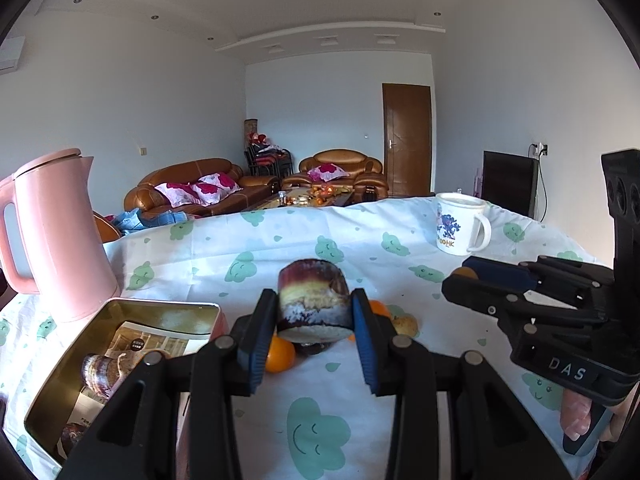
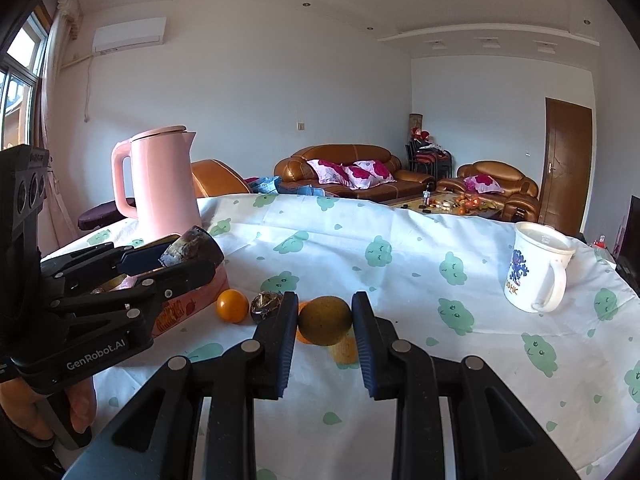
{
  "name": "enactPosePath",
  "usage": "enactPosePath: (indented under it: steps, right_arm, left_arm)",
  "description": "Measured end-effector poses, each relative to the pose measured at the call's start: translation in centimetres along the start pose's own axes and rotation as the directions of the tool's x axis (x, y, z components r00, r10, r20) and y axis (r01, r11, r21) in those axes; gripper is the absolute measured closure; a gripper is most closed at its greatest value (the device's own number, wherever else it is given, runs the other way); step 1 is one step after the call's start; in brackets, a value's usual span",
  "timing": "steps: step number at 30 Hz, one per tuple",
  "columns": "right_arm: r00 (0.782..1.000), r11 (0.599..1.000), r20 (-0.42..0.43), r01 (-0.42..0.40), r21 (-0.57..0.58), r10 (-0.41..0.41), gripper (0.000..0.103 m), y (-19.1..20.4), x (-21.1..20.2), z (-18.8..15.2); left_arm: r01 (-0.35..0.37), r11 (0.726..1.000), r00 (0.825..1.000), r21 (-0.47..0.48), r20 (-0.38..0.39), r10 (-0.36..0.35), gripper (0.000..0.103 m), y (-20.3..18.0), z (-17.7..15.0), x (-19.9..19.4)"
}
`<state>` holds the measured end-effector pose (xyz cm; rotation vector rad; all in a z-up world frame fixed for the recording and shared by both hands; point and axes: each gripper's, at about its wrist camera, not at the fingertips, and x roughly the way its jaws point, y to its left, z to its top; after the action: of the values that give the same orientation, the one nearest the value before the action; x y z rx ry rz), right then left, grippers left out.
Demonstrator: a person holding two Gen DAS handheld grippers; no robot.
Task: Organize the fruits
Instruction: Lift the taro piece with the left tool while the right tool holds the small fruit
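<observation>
Fruit is split between two grips here: the left gripper (image 1: 316, 312) pinches a dark purple chunk (image 1: 313, 300), its cut faces pressed by the blue pads, held up off the cloth (image 1: 312, 248) just to the right of the tin (image 1: 120, 308). From the right wrist that same chunk shows over the tin's pink side, tilted, with the left gripper's black frame below it. The right gripper (image 2: 325, 322) clamps a brownish-green round fruit (image 2: 325, 320) squarely between both pads, low over the cloth; whether it rests on the cloth or hangs just clear of it is hard to tell from this angle. Behind that fruit a sliver of orange peeks out, and further left an orange (image 2: 232, 306) sits on the cloth, with a dark, round fruit (image 2: 267, 306) just beside it on the right. Inside the tin lie two more purple pieces (image 1: 98, 372) on a printed paper sheet. The pink kettle (image 1: 60, 236) stands at the tin's far side, close against its rim. Over on the right, well apart from the fruit, a white mug (image 1: 460, 224) with a blue print stands upright, handle turned right. A hand (image 1: 576, 416) wraps the right gripper's handle at the lower right edge of the left view. Sofas with red-flowered cushions fill the room beyond the table.
</observation>
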<state>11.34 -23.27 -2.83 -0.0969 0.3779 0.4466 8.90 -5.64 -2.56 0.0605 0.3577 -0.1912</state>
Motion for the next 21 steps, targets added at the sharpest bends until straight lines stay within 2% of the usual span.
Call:
enactPosePath:
  steps: [21]
  right_arm:
    - [0.997, 1.000, 0.076, 0.010, -0.015, -0.008, 0.074, 0.4, -1.4, -0.2]
  left_arm:
    - [-0.050, 0.998, 0.997, 0.026, 0.062, 0.049, 0.064, -0.6, 0.0, -1.4]
